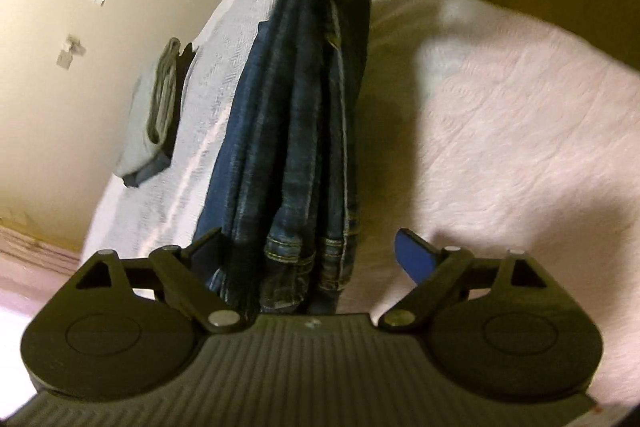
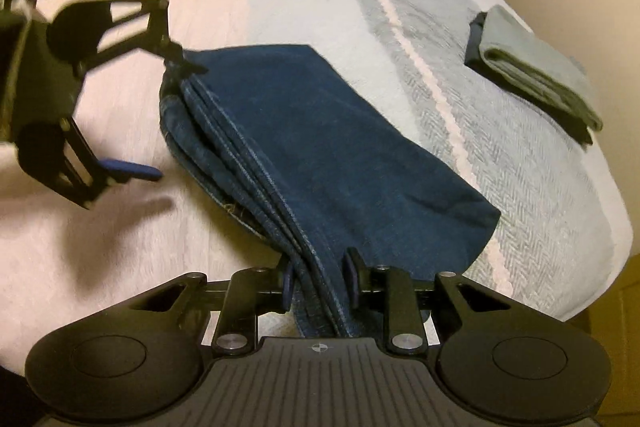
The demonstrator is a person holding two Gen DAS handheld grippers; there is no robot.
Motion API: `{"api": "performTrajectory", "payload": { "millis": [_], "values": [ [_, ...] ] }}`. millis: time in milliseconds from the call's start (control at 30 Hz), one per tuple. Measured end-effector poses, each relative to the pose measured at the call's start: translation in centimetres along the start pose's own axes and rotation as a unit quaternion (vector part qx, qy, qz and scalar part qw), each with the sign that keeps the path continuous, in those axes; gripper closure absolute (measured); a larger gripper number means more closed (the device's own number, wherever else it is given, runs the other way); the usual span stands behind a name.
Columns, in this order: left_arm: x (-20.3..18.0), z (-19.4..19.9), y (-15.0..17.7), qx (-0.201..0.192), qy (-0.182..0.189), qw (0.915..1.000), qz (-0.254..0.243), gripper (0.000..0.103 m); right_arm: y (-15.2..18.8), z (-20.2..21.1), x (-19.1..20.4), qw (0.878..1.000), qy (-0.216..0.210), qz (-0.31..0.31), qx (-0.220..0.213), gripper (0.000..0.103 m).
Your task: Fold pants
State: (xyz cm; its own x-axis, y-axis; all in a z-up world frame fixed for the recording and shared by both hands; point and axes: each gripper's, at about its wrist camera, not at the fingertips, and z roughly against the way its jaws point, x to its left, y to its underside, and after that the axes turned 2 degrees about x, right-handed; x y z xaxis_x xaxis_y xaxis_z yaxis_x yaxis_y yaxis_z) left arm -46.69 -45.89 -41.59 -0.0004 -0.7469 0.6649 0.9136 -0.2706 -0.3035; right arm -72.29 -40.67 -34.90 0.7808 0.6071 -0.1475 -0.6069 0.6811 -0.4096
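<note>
Right tool (image 2: 320, 281) pinches the jeans (image 2: 320, 131); left tool (image 1: 316, 255) gapes — hems partly hidden, blurred.

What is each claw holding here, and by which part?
The right claw is shut on the folded jeans, pinching the stacked layers at their near edge. The left claw is open at the far end of the jeans and grips nothing.

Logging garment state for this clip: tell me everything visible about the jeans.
The jeans are dark blue denim with lighter stitched seams, folded into several layers on the bed cover. The right gripper is shut on one end of the stack; at the other end the open left gripper has one finger at the cloth.
</note>
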Motion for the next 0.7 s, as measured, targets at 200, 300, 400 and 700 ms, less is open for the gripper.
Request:
{"api": "performTrajectory", "payload": {
  "millis": [200, 300, 400, 700],
  "values": [
    [0.3, -1.3, 0.8, 0.028, -0.004, 0.9991, -0.032, 0.049, 1.1, 0.9, 0.9, 1.000, -0.003, -0.004, 0.000, 0.080],
    [1.8, -0.8, 0.7, 0.032, 0.030, 0.9988, -0.020, 0.062, 2.1, 0.9, 1.8, 1.000, 0.015, -0.001, -0.012, 0.078],
    [5.1, -0.4, 0.1, 0.035, 0.068, 0.9967, 0.028, 0.065, 3.5, 1.1, 3.1, 0.998, 0.060, 0.005, -0.023, 0.046],
    [12.7, -1.2, -0.9, 0.037, 0.166, 0.9771, 0.128, 0.066, 5.9, -1.8, 8.1, 0.962, 0.182, 0.201, -0.036, 0.025]
  ]
}}
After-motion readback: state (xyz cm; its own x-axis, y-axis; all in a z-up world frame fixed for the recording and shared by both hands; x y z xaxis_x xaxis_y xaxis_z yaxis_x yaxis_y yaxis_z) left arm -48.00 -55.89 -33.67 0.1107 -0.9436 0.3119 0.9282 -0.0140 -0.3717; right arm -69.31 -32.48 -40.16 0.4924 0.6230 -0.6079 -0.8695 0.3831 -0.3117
